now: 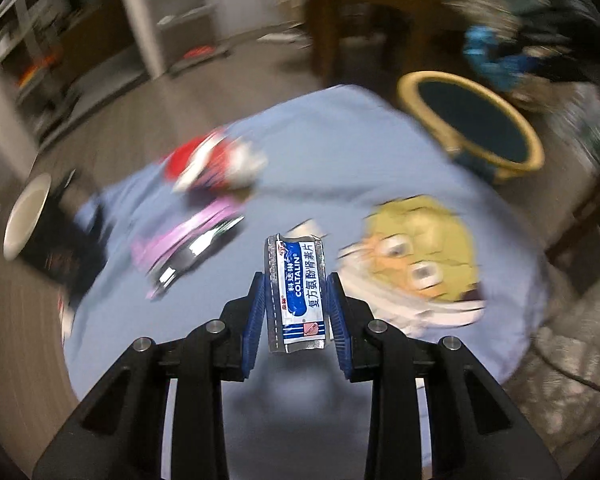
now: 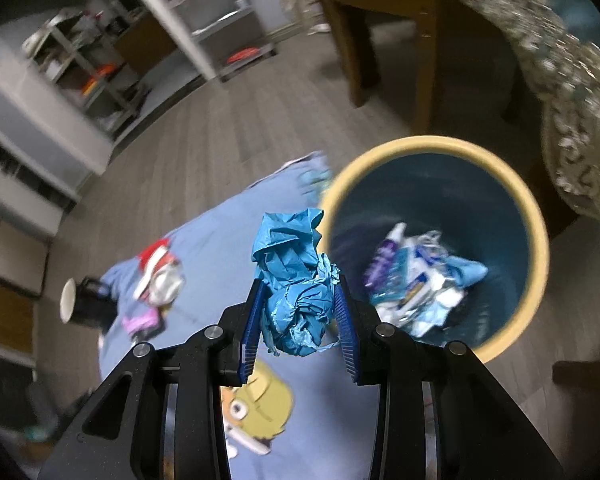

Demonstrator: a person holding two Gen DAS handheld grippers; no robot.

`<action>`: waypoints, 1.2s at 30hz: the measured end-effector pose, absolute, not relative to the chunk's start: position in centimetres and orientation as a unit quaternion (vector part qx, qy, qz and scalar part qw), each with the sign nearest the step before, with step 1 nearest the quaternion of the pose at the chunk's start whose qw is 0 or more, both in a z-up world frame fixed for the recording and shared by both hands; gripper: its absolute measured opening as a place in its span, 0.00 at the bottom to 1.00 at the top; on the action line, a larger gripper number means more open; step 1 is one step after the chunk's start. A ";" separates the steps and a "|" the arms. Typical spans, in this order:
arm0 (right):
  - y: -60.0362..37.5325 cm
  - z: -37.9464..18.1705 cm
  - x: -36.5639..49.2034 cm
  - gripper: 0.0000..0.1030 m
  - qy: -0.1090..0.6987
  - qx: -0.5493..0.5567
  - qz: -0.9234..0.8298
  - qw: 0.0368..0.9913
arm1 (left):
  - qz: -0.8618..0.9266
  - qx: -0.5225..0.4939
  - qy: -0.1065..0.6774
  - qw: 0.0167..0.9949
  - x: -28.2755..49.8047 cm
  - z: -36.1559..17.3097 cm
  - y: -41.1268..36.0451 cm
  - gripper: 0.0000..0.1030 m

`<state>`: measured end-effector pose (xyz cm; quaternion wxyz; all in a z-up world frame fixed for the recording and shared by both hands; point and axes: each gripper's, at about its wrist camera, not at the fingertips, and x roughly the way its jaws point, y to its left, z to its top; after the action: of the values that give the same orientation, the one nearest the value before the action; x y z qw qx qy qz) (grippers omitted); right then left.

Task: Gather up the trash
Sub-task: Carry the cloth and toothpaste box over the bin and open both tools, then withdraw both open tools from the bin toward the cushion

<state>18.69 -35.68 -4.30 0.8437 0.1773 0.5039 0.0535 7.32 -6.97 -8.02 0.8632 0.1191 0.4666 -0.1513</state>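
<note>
Left wrist grip: left gripper (image 1: 296,300) pinches Coltalin sachet (image 1: 296,292) above blue cloth (image 1: 340,140).
Right grip: right gripper (image 2: 300,308) clamps crumpled blue wad (image 2: 296,280), just left of bin (image 2: 540,240).
Risk: wad releases short, lands on cloth.
Risk: sachet slips, thin foil.
Left behind: red wrapper (image 1: 216,164) far-left.

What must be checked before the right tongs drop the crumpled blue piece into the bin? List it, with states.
1. Right tongs grip the crumpled blue piece: ok.
2. Bin open, with room above the trash inside: ok.
3. Blue piece over the bin mouth: not ok, it sits left of the rim.
4. Left tongs hold the Coltalin sachet: ok.
5. Path to the rim clear: cannot tell, view blurred.
</note>
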 end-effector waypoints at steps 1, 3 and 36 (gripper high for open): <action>-36.6 -4.5 18.8 0.35 0.501 0.187 0.040 0.844 | -0.163 0.124 0.462 0.863 7.5 -7.6 -8.0 0.29; -38.1 -5.1 19.0 0.35 0.499 0.202 0.016 0.842 | -0.190 0.129 0.455 0.860 7.8 -6.8 -10.6 0.29; -48.8 -8.2 18.3 0.65 0.443 0.364 -0.075 0.816 | -0.280 0.167 0.420 0.847 18.8 -5.5 -29.1 0.66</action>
<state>18.28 -48.77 -8.20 0.8159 0.3637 0.4432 -0.0745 18.84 -29.15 -5.50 0.8469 0.1673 0.4198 -0.2803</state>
